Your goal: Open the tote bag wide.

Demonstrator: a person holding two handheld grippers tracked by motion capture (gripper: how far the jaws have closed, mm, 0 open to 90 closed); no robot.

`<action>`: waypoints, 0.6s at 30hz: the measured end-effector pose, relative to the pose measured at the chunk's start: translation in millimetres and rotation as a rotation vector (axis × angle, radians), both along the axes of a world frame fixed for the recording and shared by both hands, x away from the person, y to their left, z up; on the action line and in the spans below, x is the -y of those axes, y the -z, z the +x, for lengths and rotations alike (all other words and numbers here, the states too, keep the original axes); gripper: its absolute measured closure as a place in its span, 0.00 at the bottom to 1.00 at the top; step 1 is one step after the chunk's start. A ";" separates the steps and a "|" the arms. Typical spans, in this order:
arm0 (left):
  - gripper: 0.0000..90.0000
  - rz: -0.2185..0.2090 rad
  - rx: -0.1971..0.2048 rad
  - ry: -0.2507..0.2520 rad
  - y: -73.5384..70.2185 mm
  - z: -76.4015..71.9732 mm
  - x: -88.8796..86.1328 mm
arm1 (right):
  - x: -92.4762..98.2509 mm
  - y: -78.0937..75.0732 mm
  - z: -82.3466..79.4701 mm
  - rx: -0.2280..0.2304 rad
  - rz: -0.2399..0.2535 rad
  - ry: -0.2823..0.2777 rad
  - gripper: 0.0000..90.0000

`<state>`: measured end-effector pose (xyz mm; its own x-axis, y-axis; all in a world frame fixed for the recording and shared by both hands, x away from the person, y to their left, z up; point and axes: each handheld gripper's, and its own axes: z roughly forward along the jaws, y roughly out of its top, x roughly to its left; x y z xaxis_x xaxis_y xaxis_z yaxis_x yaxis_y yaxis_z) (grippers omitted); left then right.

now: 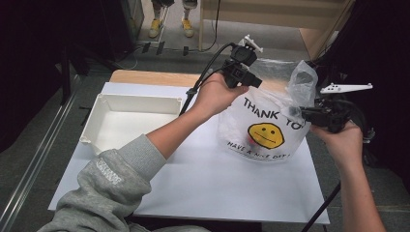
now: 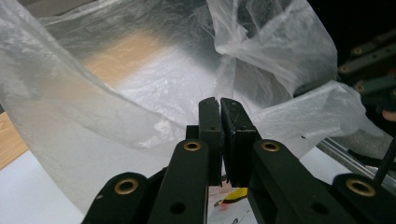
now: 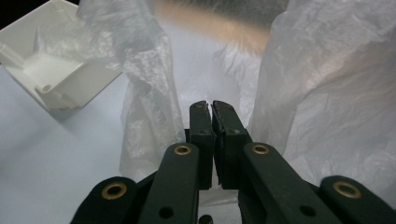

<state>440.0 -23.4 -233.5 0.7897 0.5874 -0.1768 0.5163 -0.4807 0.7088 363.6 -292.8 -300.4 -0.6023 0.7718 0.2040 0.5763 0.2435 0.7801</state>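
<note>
A thin white plastic bag (image 1: 263,130), printed with a yellow smiley and "THANK YOU", stands on the white board (image 1: 217,188). Its mouth is pulled open between my two grippers. My left gripper (image 1: 255,83) is at the bag's upper left rim, and in the left gripper view it (image 2: 219,100) is shut with bag film (image 2: 116,107) pinched low between the jaws. My right gripper (image 1: 303,112) holds the right rim below a raised handle loop. In the right gripper view it (image 3: 211,103) is shut, with bag film (image 3: 327,93) bunched around it. Something red shows faintly through the bag.
An empty white rectangular tray (image 1: 104,104) lies on the board left of the bag, also seen as the tray (image 3: 56,70) in the right gripper view. A wooden tabletop edge (image 1: 145,77) runs behind it. A person's yellow shoes (image 1: 169,26) stand on the floor beyond.
</note>
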 end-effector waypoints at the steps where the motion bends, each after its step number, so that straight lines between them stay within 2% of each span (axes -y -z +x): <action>1: 0.98 0.007 0.002 0.000 0.7 0.0 0.8 | 0.0 0.0 0.0 0.000 0.000 0.000 0.98; 2: 0.98 0.013 0.000 0.002 2.3 0.3 1.7 | -0.5 3.0 -6.4 0.000 -0.005 -0.006 0.98; 5: 0.98 0.033 -0.014 0.009 9.4 1.1 4.5 | -1.0 6.1 -11.3 0.001 -0.007 -0.013 0.98; 7: 0.98 0.048 -0.037 0.017 18.8 0.5 7.4 | -0.2 8.4 -15.0 -0.019 -0.007 -0.012 0.98; 10: 0.98 0.054 -0.047 0.037 26.1 -3.1 11.1 | 1.1 7.3 -18.8 -0.032 -0.004 -0.004 0.98; 13: 0.98 0.035 -0.036 0.046 23.5 -6.7 13.2 | 0.4 6.9 -22.7 -0.038 -0.003 -0.003 0.98; 18: 0.98 0.020 0.004 0.081 3.1 -16.9 21.8 | -6.6 9.1 -31.9 -0.044 -0.012 -0.016 0.98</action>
<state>423.1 -45.2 -236.5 0.8354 0.5249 -0.1630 0.4727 -0.5346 0.7006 331.7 -286.2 -309.5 -0.6055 0.7644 0.2217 0.6059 0.2621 0.7511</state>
